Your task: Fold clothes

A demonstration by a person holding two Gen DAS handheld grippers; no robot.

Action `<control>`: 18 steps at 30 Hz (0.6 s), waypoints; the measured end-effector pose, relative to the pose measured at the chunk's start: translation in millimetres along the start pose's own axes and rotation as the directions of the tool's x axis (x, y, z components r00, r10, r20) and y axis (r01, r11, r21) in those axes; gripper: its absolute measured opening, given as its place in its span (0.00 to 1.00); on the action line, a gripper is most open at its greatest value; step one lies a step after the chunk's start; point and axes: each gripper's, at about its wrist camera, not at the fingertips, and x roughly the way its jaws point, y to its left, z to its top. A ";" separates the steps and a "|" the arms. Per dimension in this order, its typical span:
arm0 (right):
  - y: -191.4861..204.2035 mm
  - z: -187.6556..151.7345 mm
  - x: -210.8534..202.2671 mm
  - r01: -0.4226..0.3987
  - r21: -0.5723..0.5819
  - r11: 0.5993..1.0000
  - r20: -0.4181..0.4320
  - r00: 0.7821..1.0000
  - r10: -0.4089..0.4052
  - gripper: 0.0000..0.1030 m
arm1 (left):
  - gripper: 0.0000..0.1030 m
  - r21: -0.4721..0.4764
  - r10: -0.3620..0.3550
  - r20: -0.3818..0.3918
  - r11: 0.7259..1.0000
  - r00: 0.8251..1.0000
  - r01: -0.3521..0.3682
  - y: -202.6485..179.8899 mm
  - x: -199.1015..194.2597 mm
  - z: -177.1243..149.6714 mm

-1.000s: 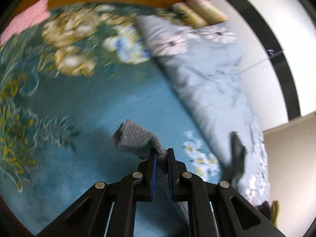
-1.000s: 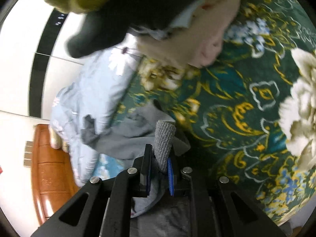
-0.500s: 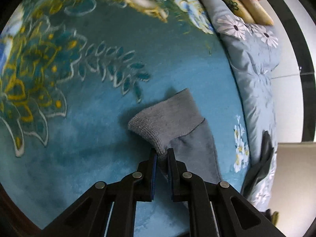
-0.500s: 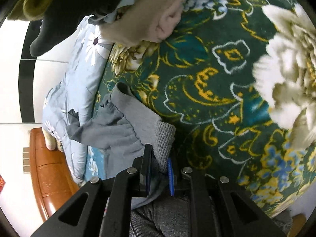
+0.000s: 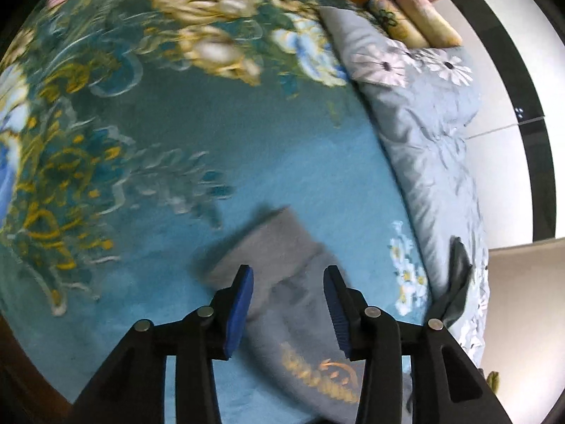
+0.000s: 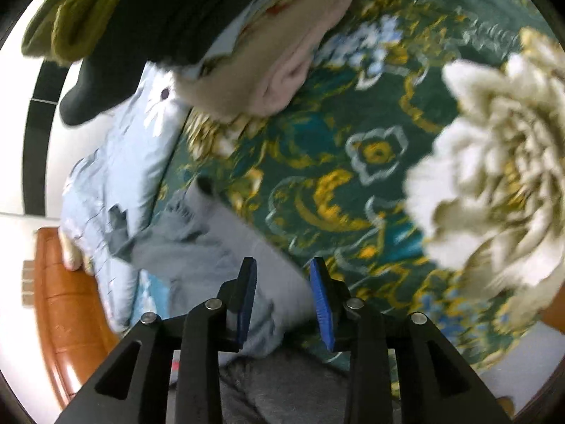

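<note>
A grey sweatshirt with a gold print [image 5: 317,371] lies flat on a teal floral blanket [image 5: 176,148]. Its ribbed cuff [image 5: 268,243] lies just ahead of my left gripper [image 5: 287,279], which is open and empty above the sleeve. In the right wrist view the same grey garment [image 6: 219,243] lies crumpled on the dark green floral part of the blanket [image 6: 353,162]. My right gripper [image 6: 282,272] is open and empty above the garment's edge. Both views are blurred by motion.
A pale blue flowered quilt [image 5: 430,134] runs along the blanket's far side, with two rolled pillows [image 5: 413,24] at the wooden headboard [image 6: 67,304]. A pile of beige, black and olive clothes [image 6: 212,28] lies at the top of the right wrist view.
Both grippers have opened and let go of the grey cuffs they were pinching. The sleeves now lie flat on the blanket, and both grippers have pulled back a little.
</note>
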 end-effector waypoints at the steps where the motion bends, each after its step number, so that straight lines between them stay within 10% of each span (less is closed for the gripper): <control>1: 6.1 2.1 2.4 -0.002 -0.011 1.000 0.004 1.000 0.002 0.32 | 0.44 0.011 -0.012 -0.006 1.000 1.000 0.012 -8.6 5.2 -0.4; 18: 150.2 14.1 144.8 0.068 -0.385 0.921 -0.128 0.984 -0.126 0.49 | 0.58 0.359 -0.080 -0.254 0.918 0.964 0.171 -336.2 178.4 -41.2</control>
